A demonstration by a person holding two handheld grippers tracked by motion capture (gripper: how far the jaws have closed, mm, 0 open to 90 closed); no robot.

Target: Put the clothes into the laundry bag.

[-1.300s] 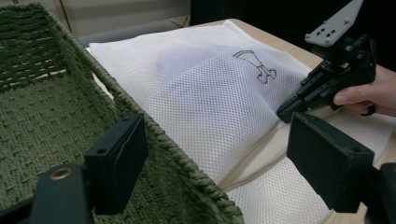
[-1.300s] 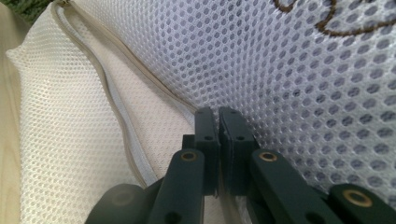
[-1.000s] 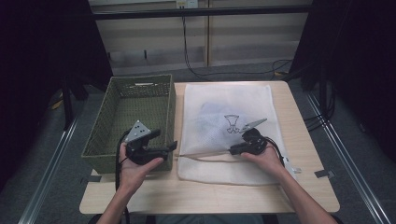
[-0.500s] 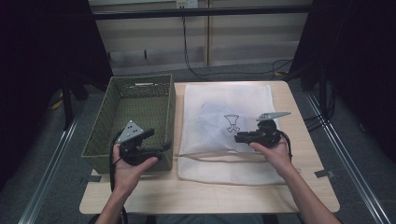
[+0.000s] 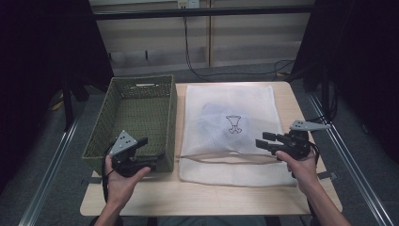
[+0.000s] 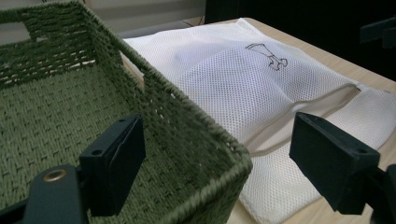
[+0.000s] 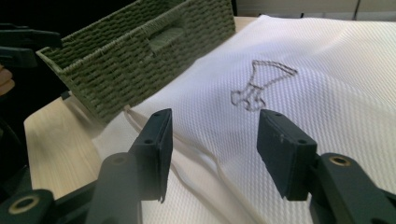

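Observation:
A white mesh bag point(image 5: 226, 108) with a small dark drawing point(image 5: 233, 124) lies flat on the right half of the wooden table; it also shows as the mesh bag point(image 6: 233, 79) and the mesh bag point(image 7: 327, 70). My right gripper point(image 5: 260, 140) hovers over its right side, pointing left. The right gripper point(image 7: 215, 126) has just been opening its jaws, and nothing is between them. A green woven basket point(image 5: 101, 127) stands to the left of the bag. My left gripper point(image 5: 153, 149) is open at its near right corner. In the left gripper view the left gripper point(image 6: 219, 140) straddles the basket point(image 6: 187, 121) corner without touching it.
The basket point(image 7: 140, 51) holds nothing that I can see. The table's front edge point(image 5: 207, 207) runs close to the person's hands. A cord or seam point(image 5: 226, 157) crosses the bag's near part. Dark curtains and floor rails flank the table.
My right gripper has risen and moved right, away from the bag's seam, with its jaws spreading. The bag's raised edge has dropped flat. My left gripper has shifted slightly left toward the basket.

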